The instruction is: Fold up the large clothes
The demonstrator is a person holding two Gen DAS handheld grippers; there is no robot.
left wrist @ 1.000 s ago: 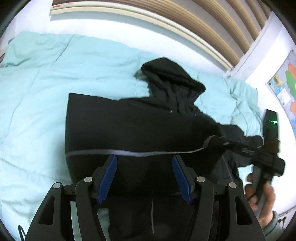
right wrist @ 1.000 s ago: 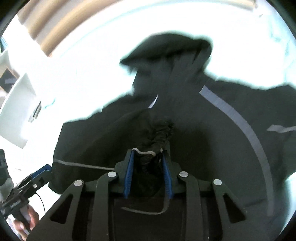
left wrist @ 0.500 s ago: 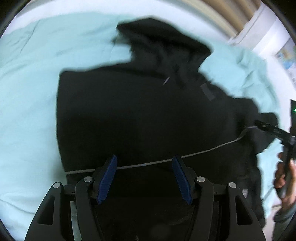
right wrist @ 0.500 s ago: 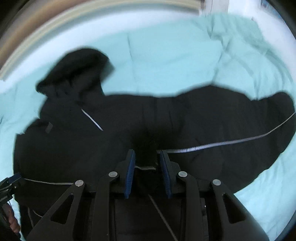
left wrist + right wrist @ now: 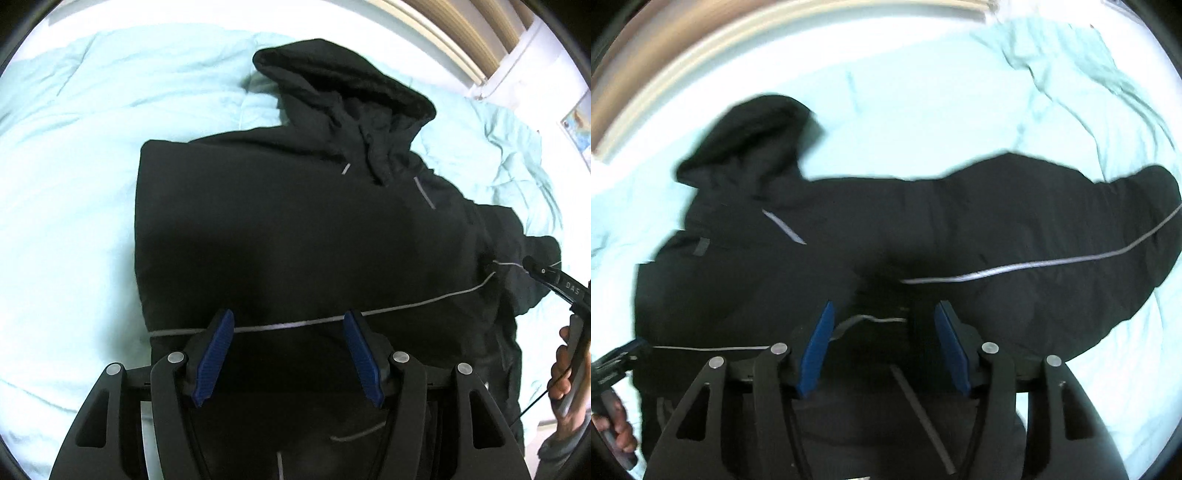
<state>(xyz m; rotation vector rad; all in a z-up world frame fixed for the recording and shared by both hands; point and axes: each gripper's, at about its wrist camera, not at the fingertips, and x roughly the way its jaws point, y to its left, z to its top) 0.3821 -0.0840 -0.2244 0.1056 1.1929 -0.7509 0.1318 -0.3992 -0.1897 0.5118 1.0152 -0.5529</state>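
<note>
Left hand-held gripper (image 5: 288, 356), lower centre of the left view: jaws wide apart, nothing between them, as in the earlier frames. It hangs over the hoodie (image 5: 295, 229), which fills mid-frame on the bed (image 5: 66, 155).

Right hand-held gripper (image 5: 882, 347), lower centre of the right view: jaws now well apart and empty; a second ago they pinched a bunch of black cloth. We judge the sleeve (image 5: 1052, 236) was just released; it stretches to the right edge, so the sleeve fold is either laid or about to be retaken.

Materials: hoodie is matte black, soft, thick, with thin grey reflective stripes (image 5: 406, 308); hood (image 5: 343, 85) crumpled at upper centre. Quilt pale mint, puffy, creased at upper right.
</note>
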